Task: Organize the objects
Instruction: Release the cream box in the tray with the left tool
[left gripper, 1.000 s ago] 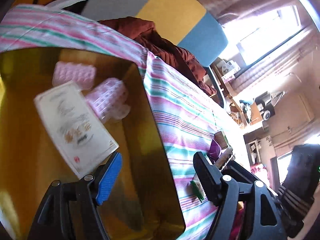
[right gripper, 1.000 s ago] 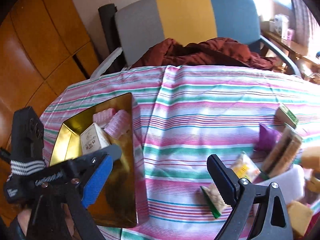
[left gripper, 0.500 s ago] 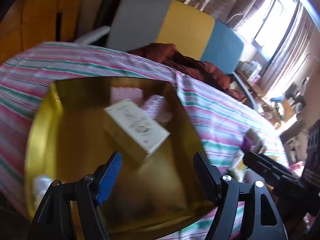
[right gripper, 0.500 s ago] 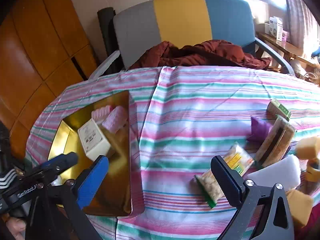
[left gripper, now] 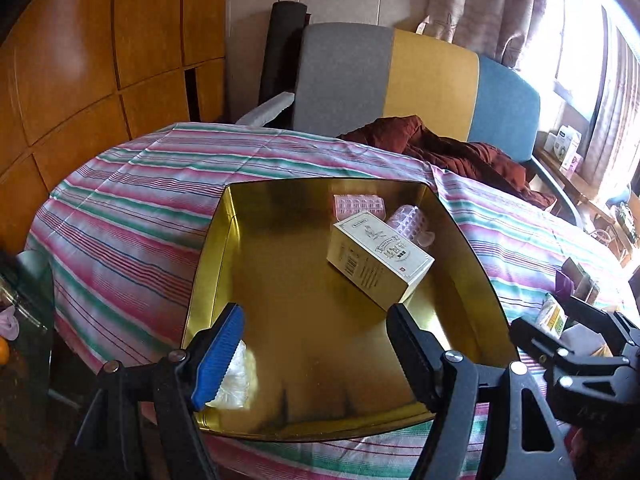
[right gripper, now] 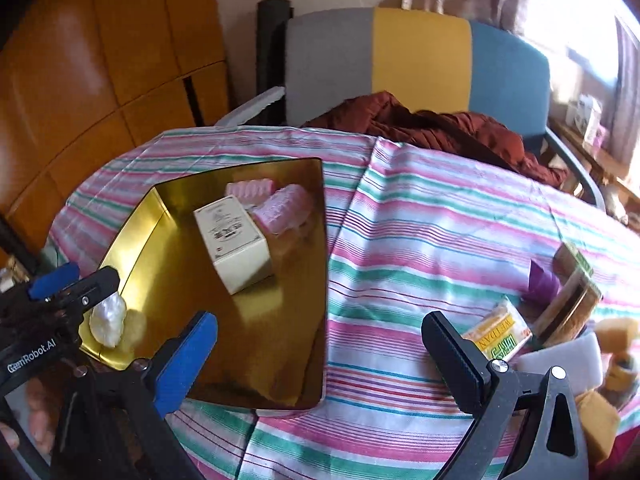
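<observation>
The left gripper (left gripper: 316, 344) is wide open and empty, positioned above the near edge of the gold tray (left gripper: 208, 240). Compared with 1.0 s ago, it has pulled back and levelled out: the whole tray is now in its view, whereas earlier only the tray's right portion and the cream box (left gripper: 378, 258) filled the frame.

The cream box lies in the far right part of the tray, tilted on 1 edge. It touches the 2 pink ribbed items (left gripper: 408, 222) behind it. A white crumpled piece (left gripper: 236, 376) sits in the near left corner of the tray.

The right gripper (right gripper: 320, 344) is also fully open and holds nothing. It hangs over the striped tablecloth (right gripper: 420, 216) just right of the tray. Since 1.0 s ago its view has shifted slightly closer to the tray.

The snack packet (right gripper: 496, 336) lies on the cloth just beside the right gripper's black finger. Beyond the packet are a purple item (right gripper: 542, 280), a brown-edged box (right gripper: 572, 308) and a white block (right gripper: 560, 364).
</observation>
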Demonstrator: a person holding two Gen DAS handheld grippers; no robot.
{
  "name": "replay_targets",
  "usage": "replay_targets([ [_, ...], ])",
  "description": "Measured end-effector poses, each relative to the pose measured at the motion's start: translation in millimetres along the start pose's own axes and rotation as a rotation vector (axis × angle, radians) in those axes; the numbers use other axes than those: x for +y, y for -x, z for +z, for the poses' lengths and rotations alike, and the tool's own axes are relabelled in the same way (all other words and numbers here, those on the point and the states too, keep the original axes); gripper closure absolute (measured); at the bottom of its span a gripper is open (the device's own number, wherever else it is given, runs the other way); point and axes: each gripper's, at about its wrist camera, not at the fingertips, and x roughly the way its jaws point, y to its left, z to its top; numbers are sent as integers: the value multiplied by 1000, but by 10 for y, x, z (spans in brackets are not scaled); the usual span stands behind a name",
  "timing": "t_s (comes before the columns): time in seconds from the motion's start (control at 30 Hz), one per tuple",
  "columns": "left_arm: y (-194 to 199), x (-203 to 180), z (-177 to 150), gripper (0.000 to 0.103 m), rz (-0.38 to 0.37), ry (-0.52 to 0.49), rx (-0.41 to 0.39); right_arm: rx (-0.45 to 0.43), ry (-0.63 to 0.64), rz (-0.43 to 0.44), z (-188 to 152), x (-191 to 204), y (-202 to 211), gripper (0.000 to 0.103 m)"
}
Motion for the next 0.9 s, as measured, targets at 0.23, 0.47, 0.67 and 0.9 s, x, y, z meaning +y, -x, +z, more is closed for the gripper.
replay_targets([
  [0.23, 35, -47, -59, 28, -22, -9, -3, 7, 27, -16, -39, 69, 0, 0],
  [0.47, 71, -138, -81, 28, -16, -38, -10, -7, 16, -31, -44, 5, 38, 0],
  [0.67, 90, -226, -93, 28, -15, -79, -11, -5, -14, -59, -59, -178, 63, 0],
  [0.9, 60, -325, -121, 28, -40, -109, 12, -9, -115, -135, -72, -727, 179, 0],
])
